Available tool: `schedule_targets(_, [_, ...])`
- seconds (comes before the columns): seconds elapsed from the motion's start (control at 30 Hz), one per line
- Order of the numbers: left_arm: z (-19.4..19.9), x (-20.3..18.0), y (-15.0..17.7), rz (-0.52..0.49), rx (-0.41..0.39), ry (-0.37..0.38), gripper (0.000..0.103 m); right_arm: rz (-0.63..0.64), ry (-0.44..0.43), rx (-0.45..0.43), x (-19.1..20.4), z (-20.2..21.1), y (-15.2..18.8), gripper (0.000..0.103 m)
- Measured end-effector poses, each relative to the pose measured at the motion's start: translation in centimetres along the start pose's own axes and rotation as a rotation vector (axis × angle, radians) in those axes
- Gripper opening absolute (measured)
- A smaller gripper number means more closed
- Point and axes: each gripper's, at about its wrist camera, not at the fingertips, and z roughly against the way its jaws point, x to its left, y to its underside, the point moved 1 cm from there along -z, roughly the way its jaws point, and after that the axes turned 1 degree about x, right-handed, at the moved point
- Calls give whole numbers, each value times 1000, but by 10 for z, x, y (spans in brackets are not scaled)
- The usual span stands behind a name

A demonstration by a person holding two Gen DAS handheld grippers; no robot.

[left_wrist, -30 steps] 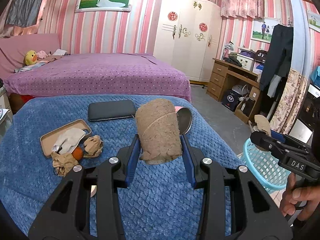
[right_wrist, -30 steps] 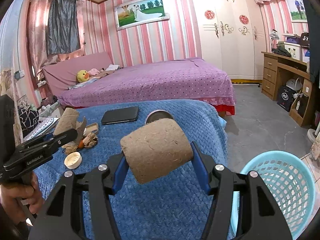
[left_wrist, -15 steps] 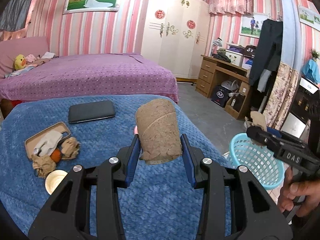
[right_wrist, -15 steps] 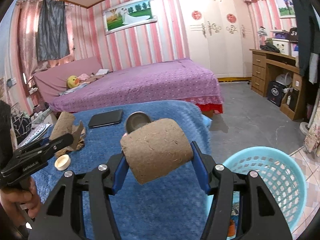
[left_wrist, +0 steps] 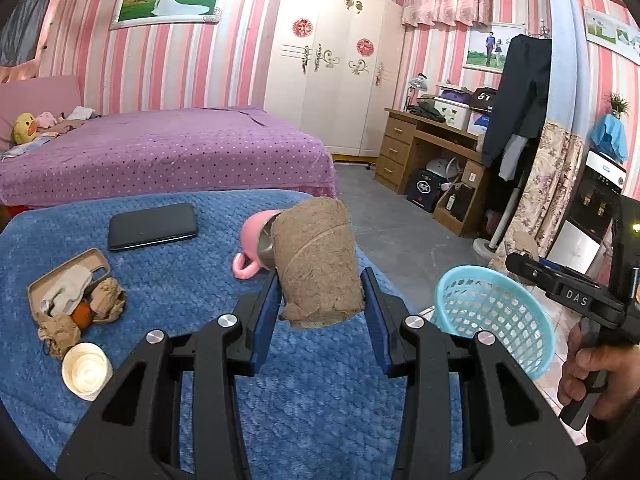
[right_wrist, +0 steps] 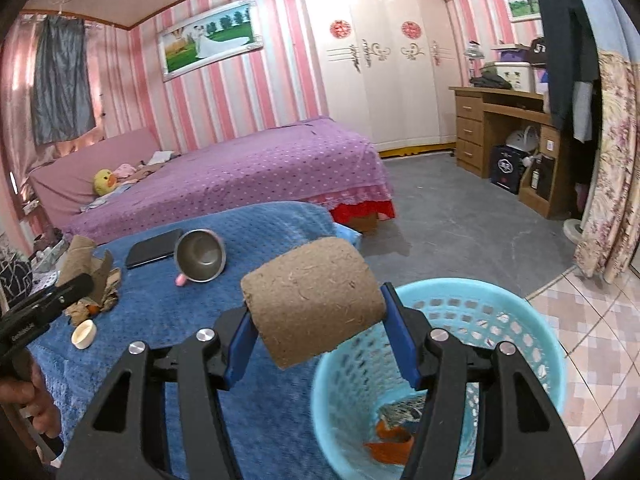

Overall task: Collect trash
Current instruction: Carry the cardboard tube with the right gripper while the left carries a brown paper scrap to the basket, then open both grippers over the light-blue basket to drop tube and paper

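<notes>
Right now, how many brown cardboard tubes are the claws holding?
2. One tube stands upright in the left claw above the blue blanket. The other tube lies sideways in the right claw beside the blue basket.

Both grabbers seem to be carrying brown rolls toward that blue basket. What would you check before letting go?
1. Right gripper clamps its brown roll: ok.
2. Left gripper clamps its own roll: ok.
3. Right roll over the blue basket mouth: not ok, it hangs at the rim's near edge.
4. Left roll over the basket: not ok, over the blue blanket.
5. Basket has room: ok, only scraps at the bottom.
</notes>
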Motion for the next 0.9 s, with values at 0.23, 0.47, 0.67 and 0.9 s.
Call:
schedule_targets(0.23, [-6, -23, 1, -19, 14, 37, 39, -29, 72, 3, -23, -2, -2, 58])
schedule_targets(0.47, [-17, -68, -3, -80, 32, 95, 39, -60, 120, -5, -40, 5, -2, 58])
schedule_targets(0.67, [-38, -119, -1, -103, 58, 178, 39, -101, 193, -2, -63, 7, 1, 62])
schedule_targets(0.9, [-69, -170, 3, -121, 118, 268, 39, -254, 322, -99, -109, 29, -1, 68])
